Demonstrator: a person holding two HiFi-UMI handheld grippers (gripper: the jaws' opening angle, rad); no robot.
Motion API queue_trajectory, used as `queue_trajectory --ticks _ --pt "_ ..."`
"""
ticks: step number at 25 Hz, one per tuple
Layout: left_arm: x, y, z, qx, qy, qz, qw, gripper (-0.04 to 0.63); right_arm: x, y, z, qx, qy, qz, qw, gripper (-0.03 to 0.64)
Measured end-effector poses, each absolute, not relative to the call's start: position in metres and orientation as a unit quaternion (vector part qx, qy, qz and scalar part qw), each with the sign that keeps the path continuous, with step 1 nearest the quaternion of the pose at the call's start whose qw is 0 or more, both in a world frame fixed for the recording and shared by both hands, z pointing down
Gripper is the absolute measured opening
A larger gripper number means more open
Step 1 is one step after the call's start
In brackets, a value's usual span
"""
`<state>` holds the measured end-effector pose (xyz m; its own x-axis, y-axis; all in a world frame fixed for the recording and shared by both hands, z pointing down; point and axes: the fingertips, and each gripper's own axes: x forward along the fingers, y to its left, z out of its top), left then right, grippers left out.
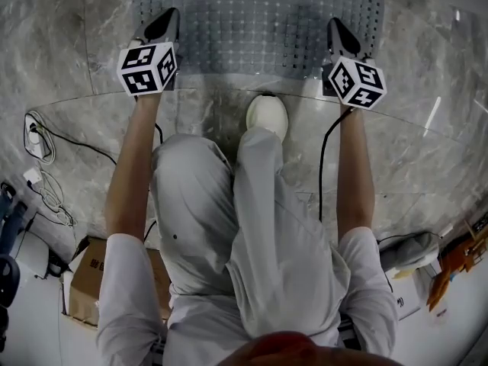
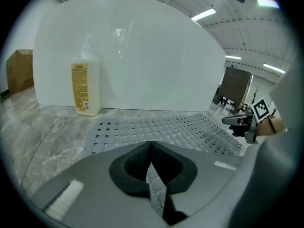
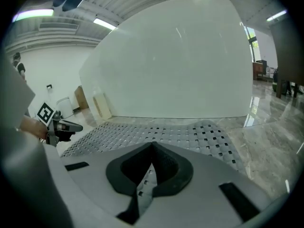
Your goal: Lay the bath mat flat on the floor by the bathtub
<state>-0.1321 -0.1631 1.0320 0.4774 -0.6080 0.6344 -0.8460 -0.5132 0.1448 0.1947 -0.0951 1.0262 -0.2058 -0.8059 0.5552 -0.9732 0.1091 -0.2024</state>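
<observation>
A grey perforated rubber bath mat (image 1: 259, 21) is being held by its near edge at 12 o'clock in the head view, where it is being spread over the grey marble floor (image 1: 61, 44) in front of the kneeling person. The left hand-held gripper (image 1: 166, 20) is being kept at 11 o'clock, and in the left gripper view its jaws are being pressed together on a thin strip of the bath mat, which is being pinched upright between them. The right hand-held gripper (image 1: 337, 30) is being kept at 1 o'clock, and in the right gripper view its jaws are likewise being clamped narrowly on a strip of the same edge. Beyond both hand-held grippers the rest of the bath mat is being shown lying on the floor, its far edge near the base of the smooth white bathtub (image 2: 128, 51). A pale plastic bottle with a yellow label (image 2: 85, 87) is being shown upright at 10 o'clock in the left gripper view, just beside the bathtub wall and apart from the bath mat. A white shoe (image 1: 267, 117) is being planted between the two arms, and a brown cardboard box (image 1: 88, 288) is being seen at 7 o'clock.
</observation>
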Motion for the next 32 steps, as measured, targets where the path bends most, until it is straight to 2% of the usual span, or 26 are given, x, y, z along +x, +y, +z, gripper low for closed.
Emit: queue_trajectory --ticks 5,8,16,24,28,32 --pt "-0.111 -0.156 1.018 0.837 -0.430 0.237 0.241 -0.003 0.177 -0.087 1.017 0.599 -0.738 0.261 0.169 0.002" --pt "-0.107 -0.139 1.016 0.829 -0.425 0.256 0.257 -0.003 0.168 -0.068 1.012 0.591 -0.737 0.273 0.180 0.002" --pt "-0.116 -0.091 0.947 0.829 -0.412 0.294 0.238 -0.003 0.152 -0.031 0.942 0.595 -0.723 0.296 0.191 0.002" --pt "-0.123 -0.045 0.816 0.825 -0.392 0.336 0.229 -0.003 0.145 0.006 0.804 0.599 -0.713 0.298 0.209 0.003" --pt "-0.119 -0.033 0.717 0.825 -0.399 0.315 0.246 -0.003 0.137 0.025 0.714 0.600 -0.711 0.297 0.217 0.003" --pt "-0.106 -0.030 0.601 0.837 -0.404 0.292 0.224 -0.003 0.128 0.032 0.608 0.610 -0.711 0.284 0.204 0.003"
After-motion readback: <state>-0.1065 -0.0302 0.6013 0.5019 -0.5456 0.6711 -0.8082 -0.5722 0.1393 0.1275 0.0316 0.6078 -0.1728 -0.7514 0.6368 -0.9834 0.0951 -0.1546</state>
